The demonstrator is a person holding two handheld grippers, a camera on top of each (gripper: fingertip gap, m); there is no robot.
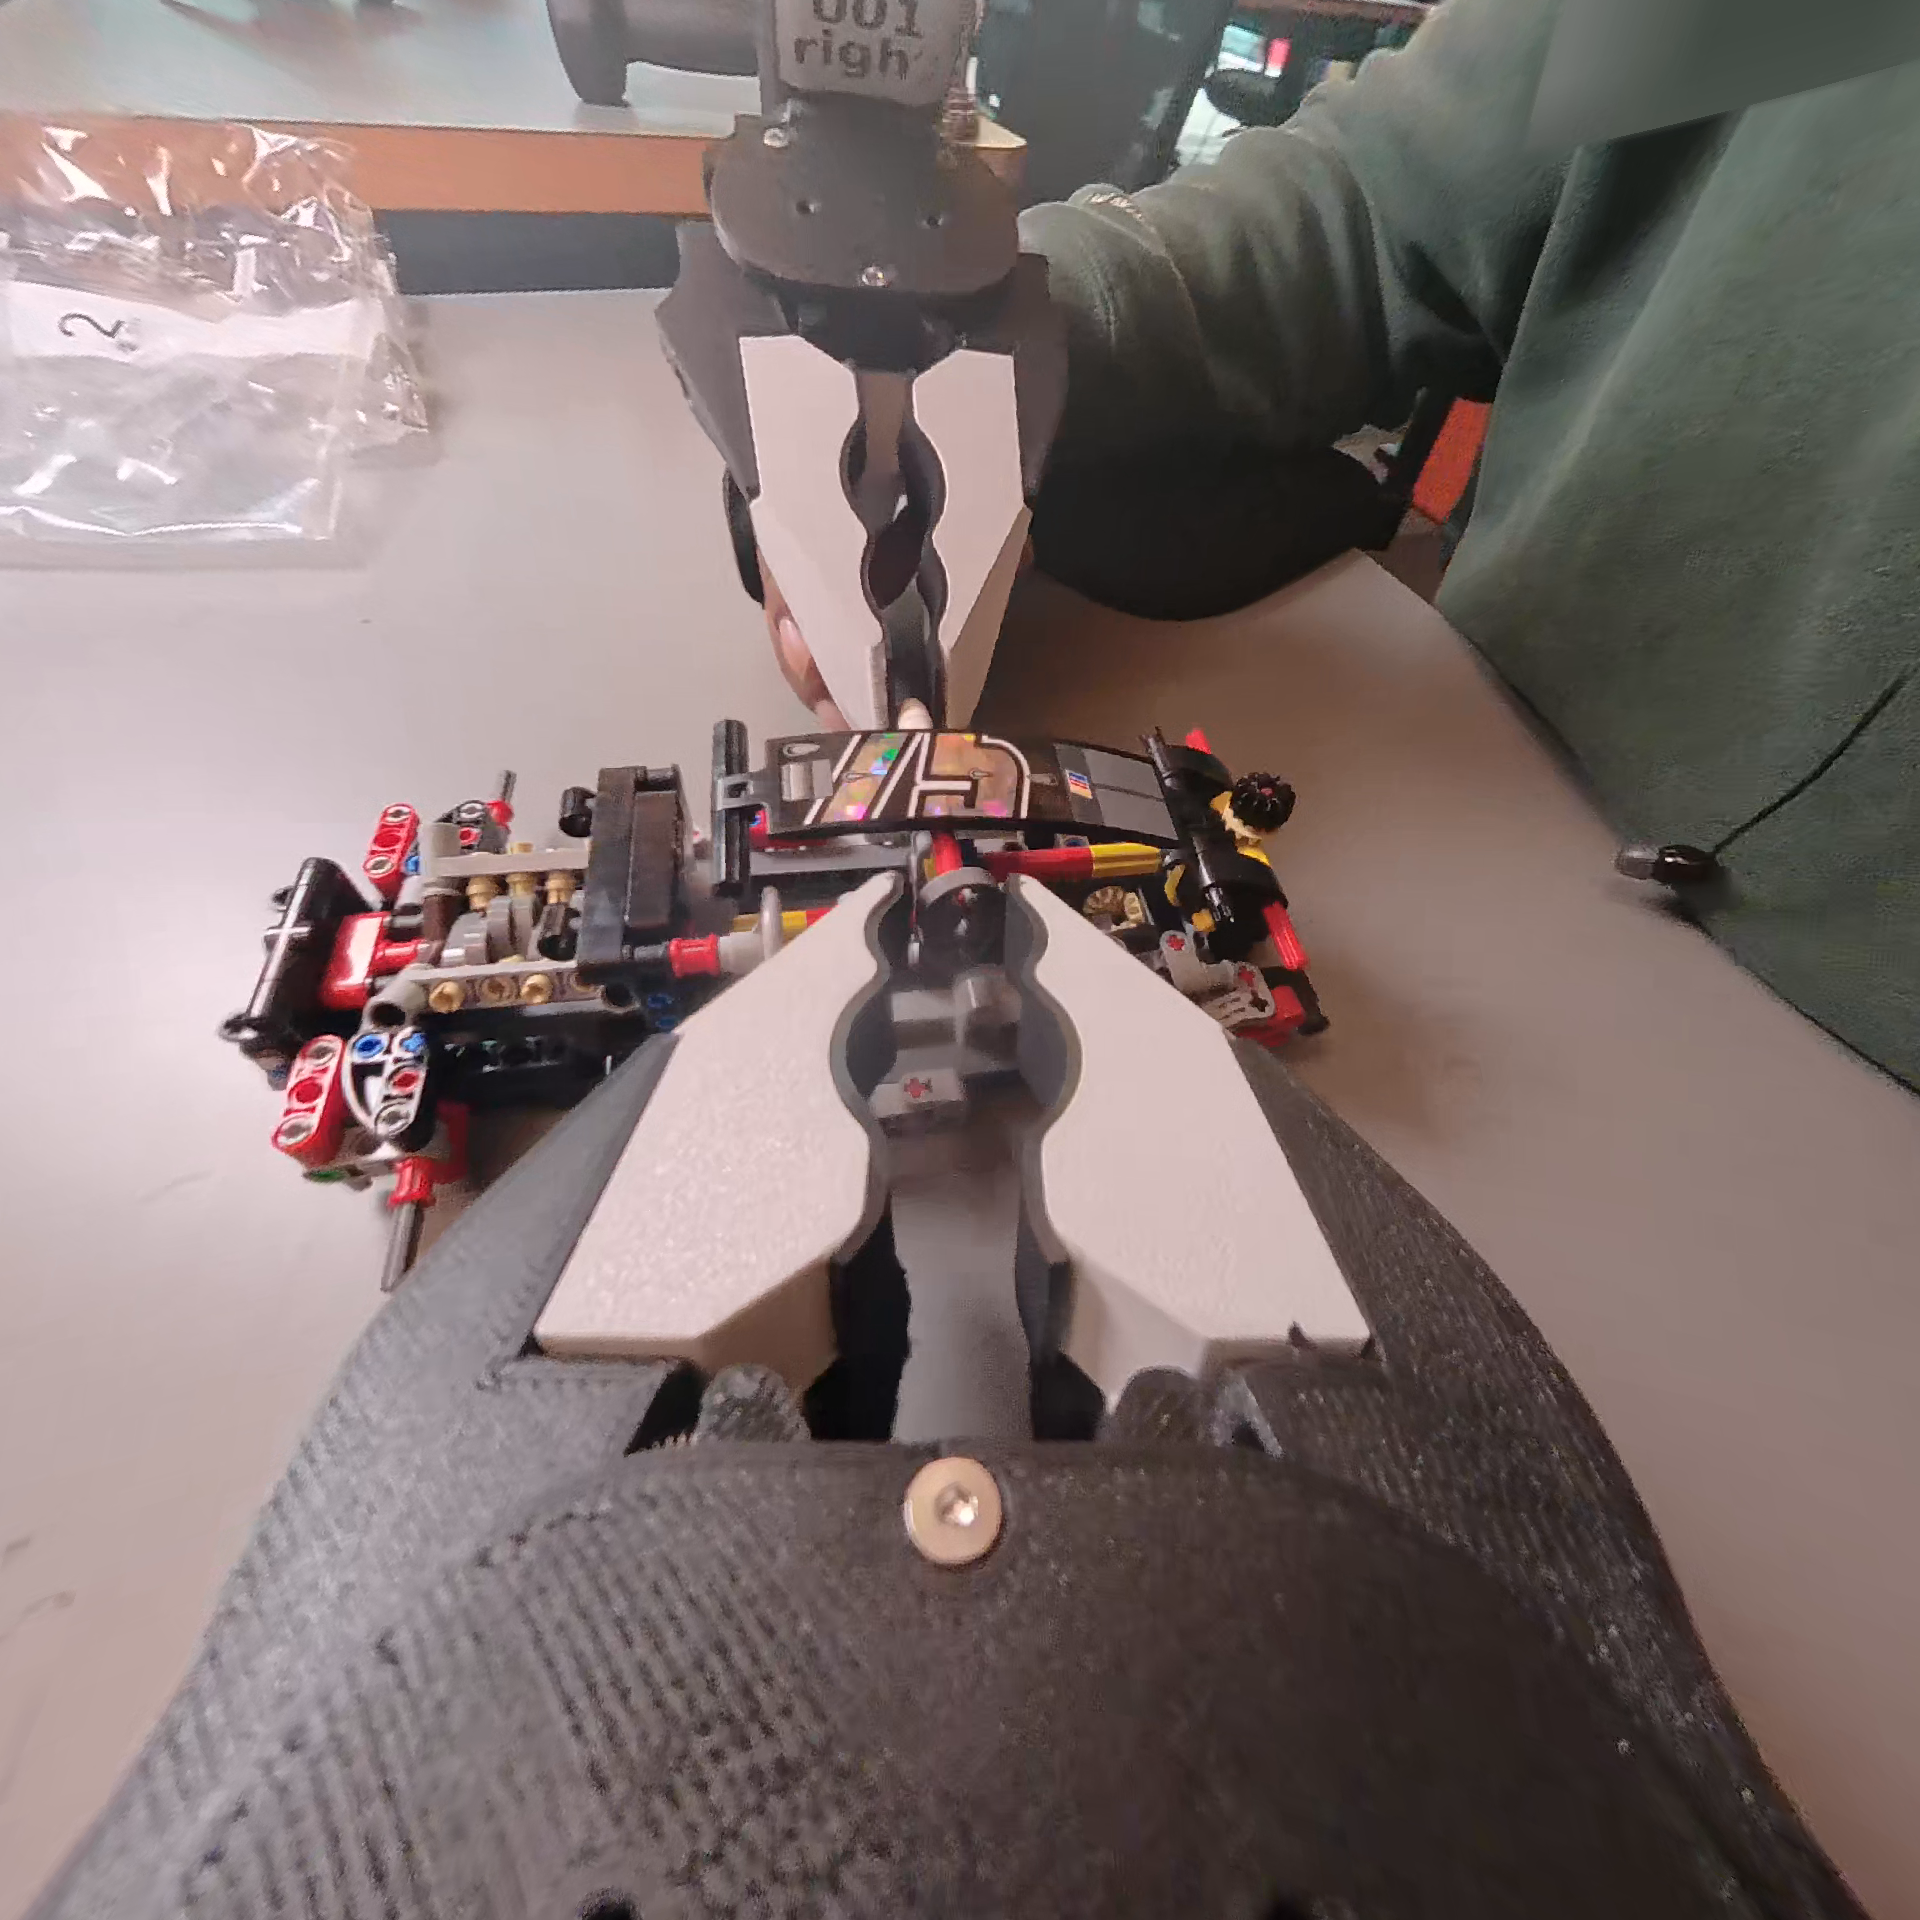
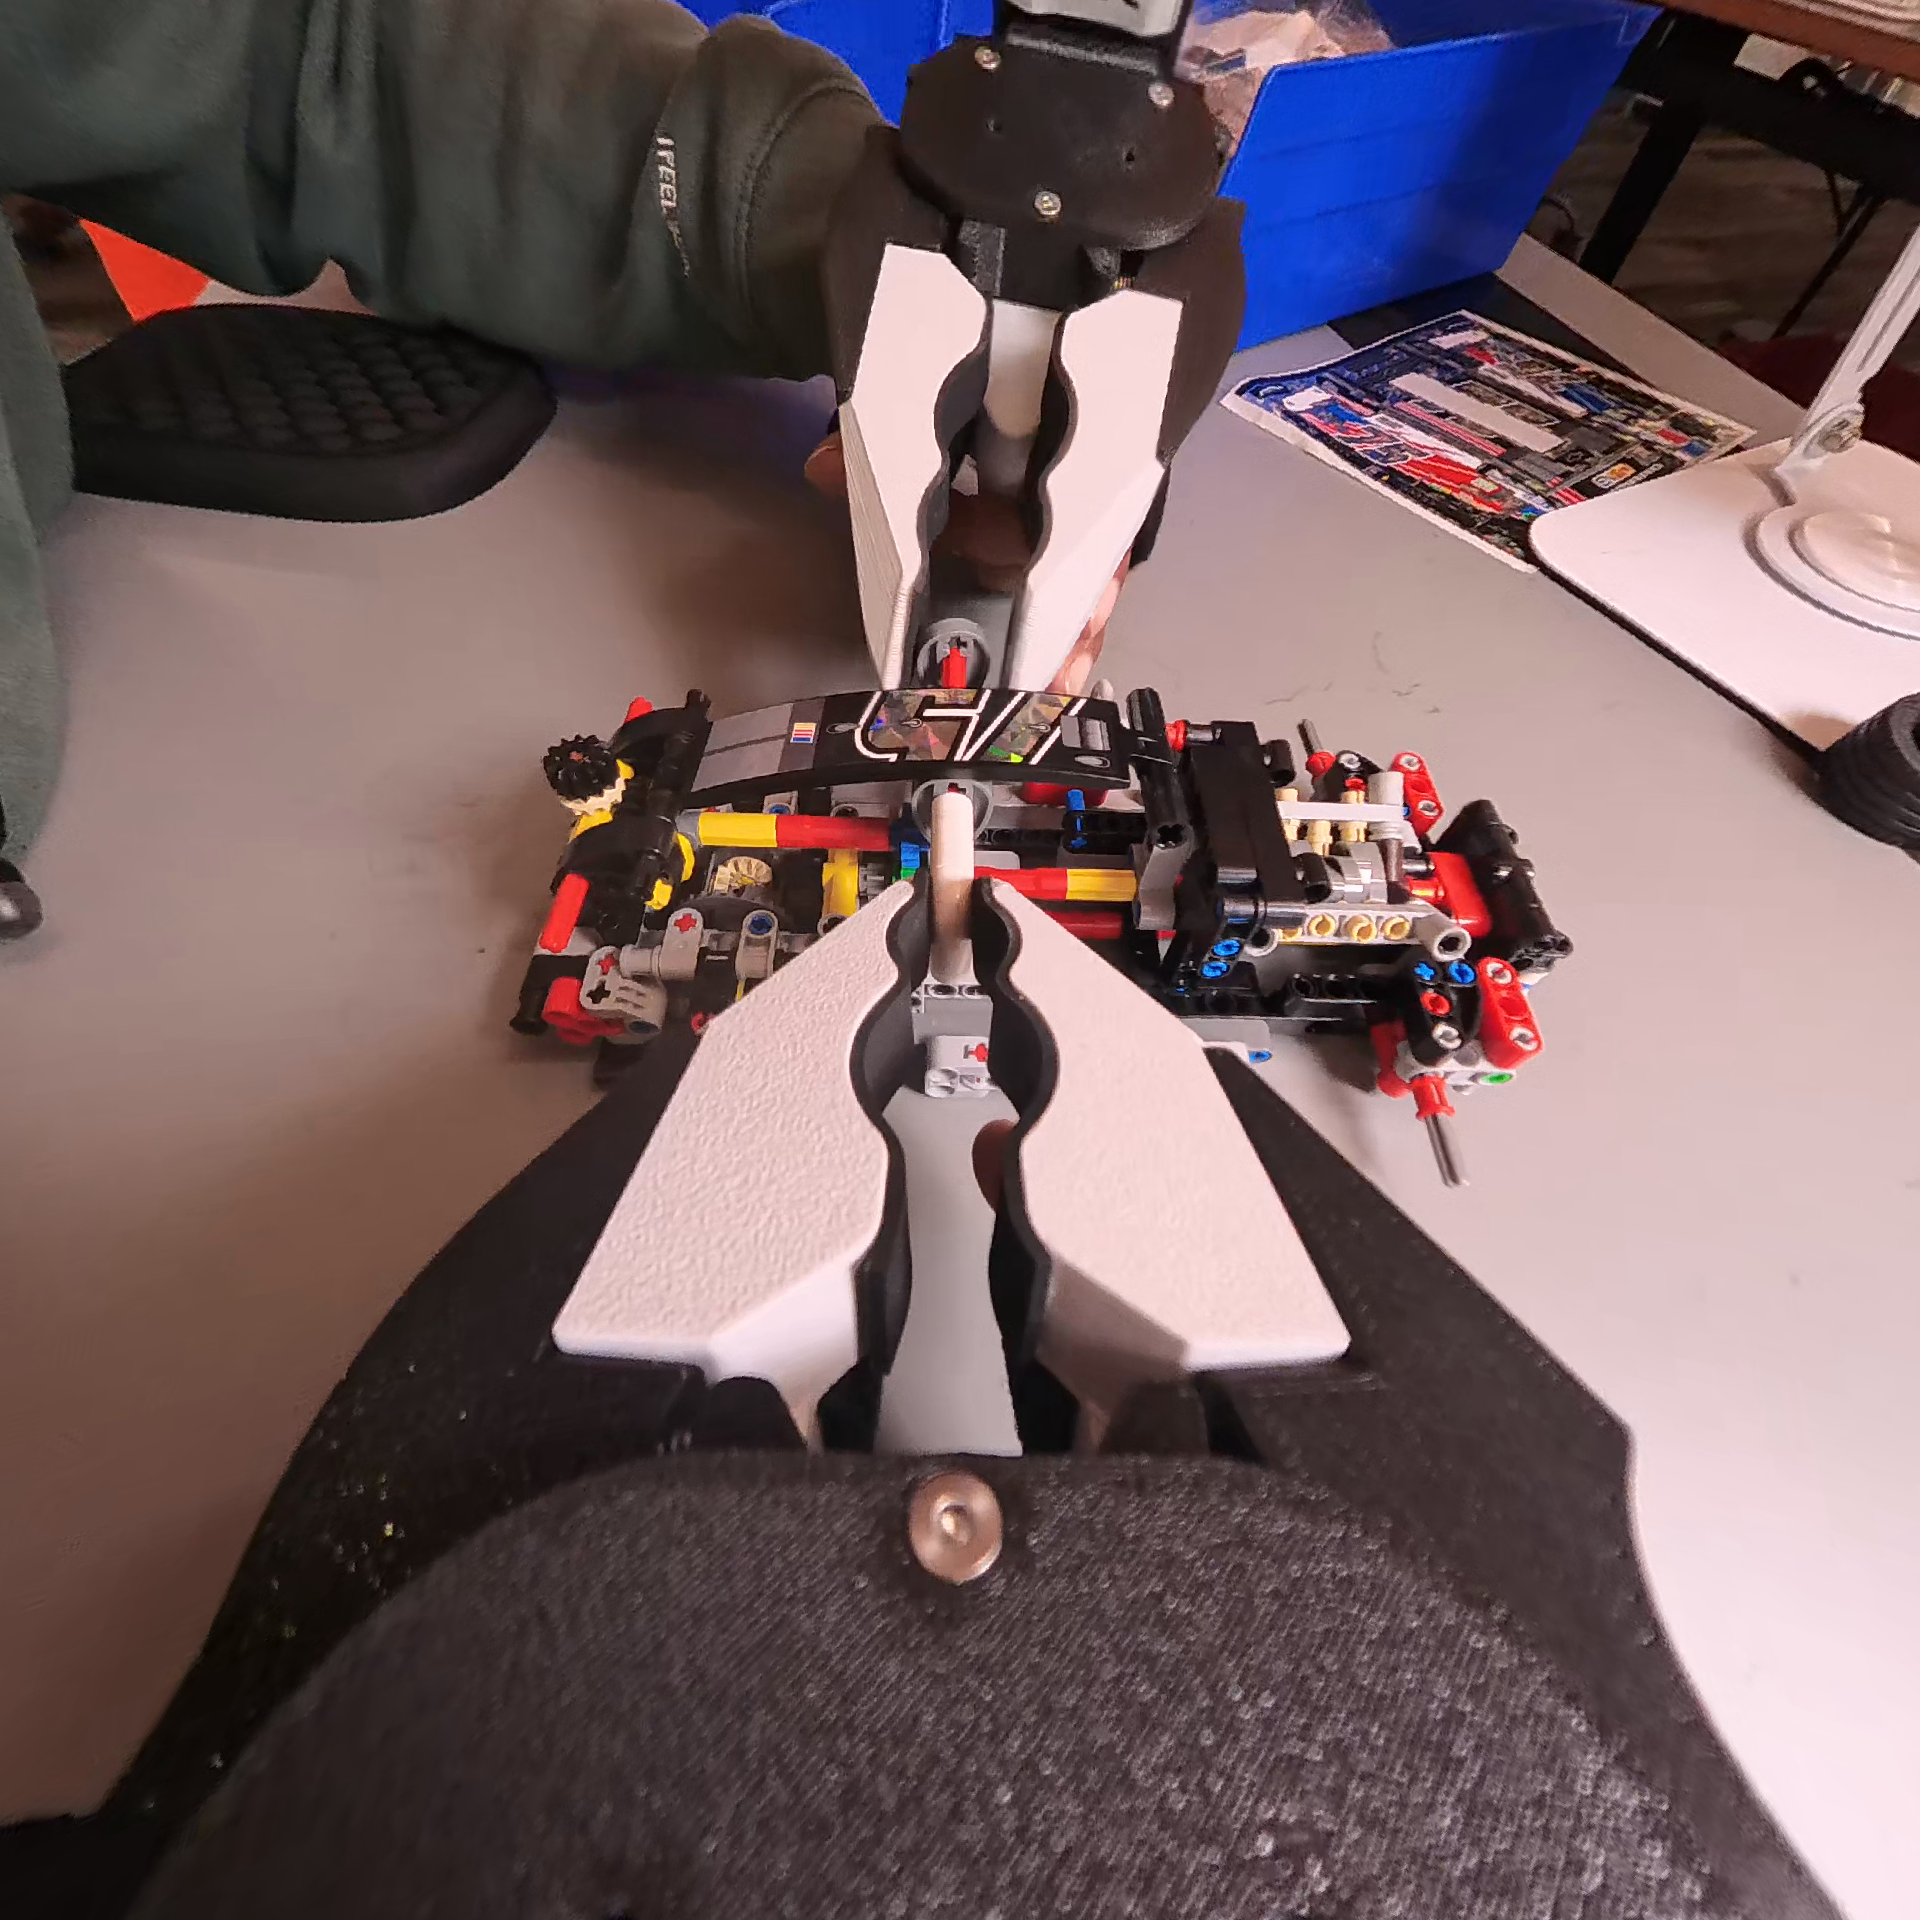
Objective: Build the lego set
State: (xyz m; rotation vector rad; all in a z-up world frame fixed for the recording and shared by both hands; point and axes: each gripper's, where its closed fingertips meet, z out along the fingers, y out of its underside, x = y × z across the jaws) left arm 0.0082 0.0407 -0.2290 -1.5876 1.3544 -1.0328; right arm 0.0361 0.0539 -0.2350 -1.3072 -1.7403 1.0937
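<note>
Two grippers on one brick-built car chassis (image 2: 1039, 883), facing each other across it. Chassis lies flat on the grey table (image 2: 260, 779), long axis running left-right across both wrist views. In my right view the black/yellow gear end (image 2: 592, 790) points left and the red/black frame end (image 2: 1486, 935) points right; mirrored in the left view.

My right gripper (image 2: 951, 914): jaws narrow, pads pressing on a white axle pin (image 2: 951, 842). Pin's long axis runs straight away from me along the fingers, far tip in a grey round connector (image 2: 951, 805) under the curved black panel (image 2: 914, 743).

My left gripper (image 1: 951, 904): jaws narrow w/ a visible gap, straddling a grey ring piece w/ red axle (image 1: 956, 894) on the opposite side of the chassis. Can't tell if pads actually press it.

Writing/labels: black panel has a holographic silver sticker w/ white outline plus a small striped badge. Clear parts bag (image 1: 187, 343) back left in the left view carries a printed number label. Right gripper body has a printed tag. Sticker sheet (image 2: 1486, 436) and blue bin (image 2: 1403, 166) back right in the right view. Green sleeve (image 2: 468, 187) has small print on the cuff.
</note>
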